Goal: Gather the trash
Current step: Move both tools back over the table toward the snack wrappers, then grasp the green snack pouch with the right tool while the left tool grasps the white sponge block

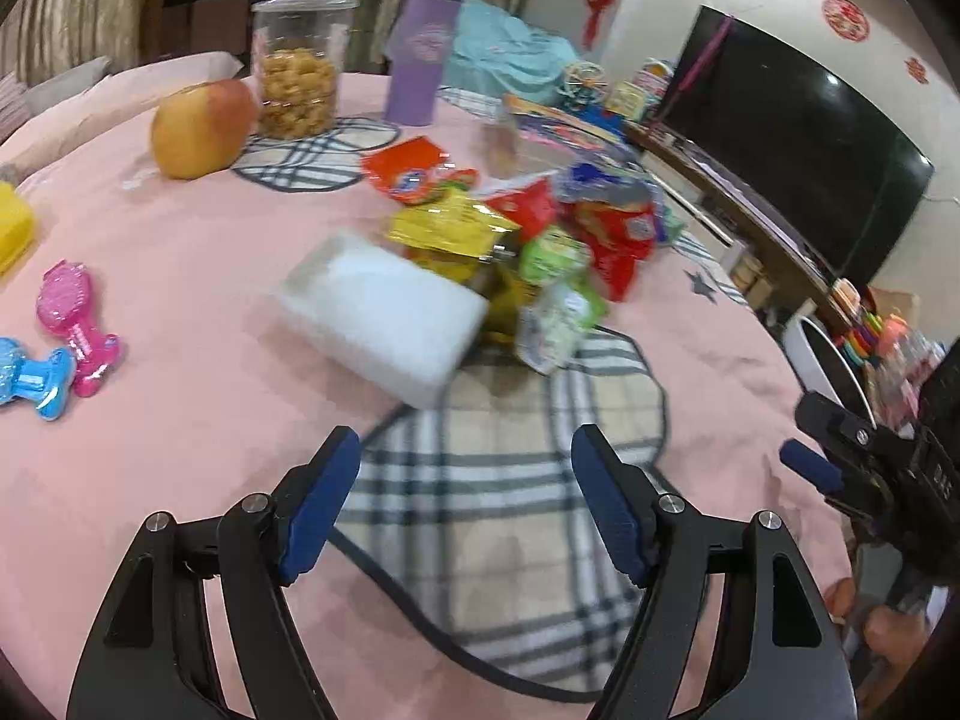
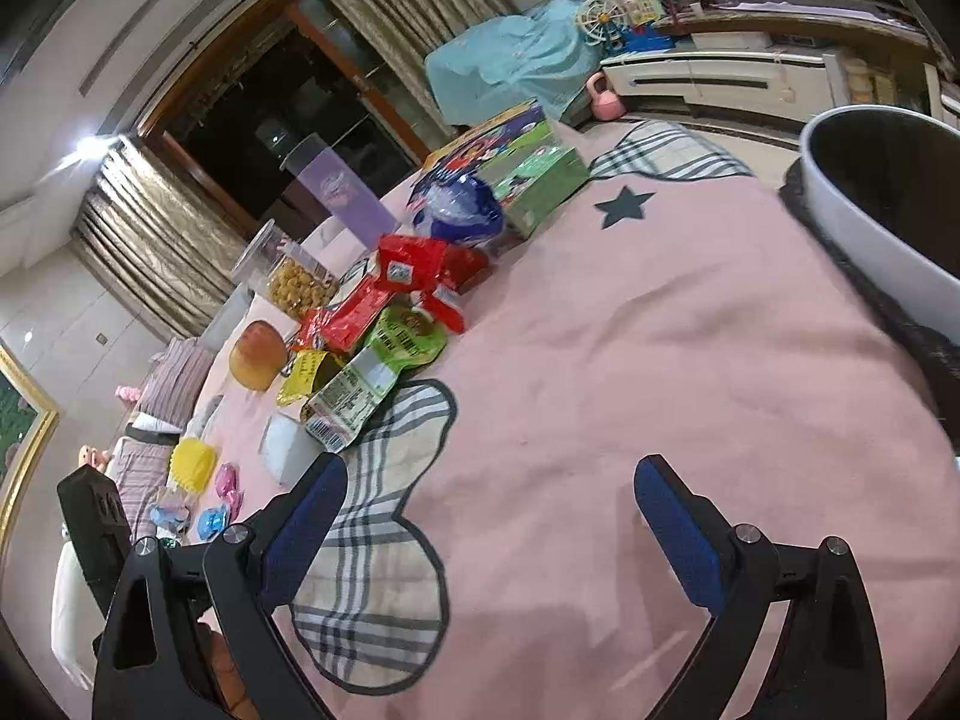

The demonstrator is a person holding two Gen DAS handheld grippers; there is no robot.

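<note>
A heap of snack wrappers [image 1: 528, 240] in red, yellow, green and blue lies mid-table on the pink cloth; it also shows in the right wrist view [image 2: 390, 324]. A white tissue pack [image 1: 384, 312] lies against the heap's near left side. My left gripper [image 1: 465, 450] is open and empty, over a plaid patch just short of the tissue pack. My right gripper [image 2: 489, 477] is open and empty over the cloth, to the right of the heap; it shows at the right edge of the left wrist view [image 1: 810, 468]. A white bin [image 2: 888, 204] stands at the table's right edge.
An apple [image 1: 201, 126], a clear jar of snacks [image 1: 297, 69] and a purple cup [image 1: 423, 48] stand behind the heap. Pink and blue toy brushes [image 1: 72, 336] and a yellow item [image 1: 12, 228] lie left. Colourful boxes [image 2: 510, 162] sit at the far side.
</note>
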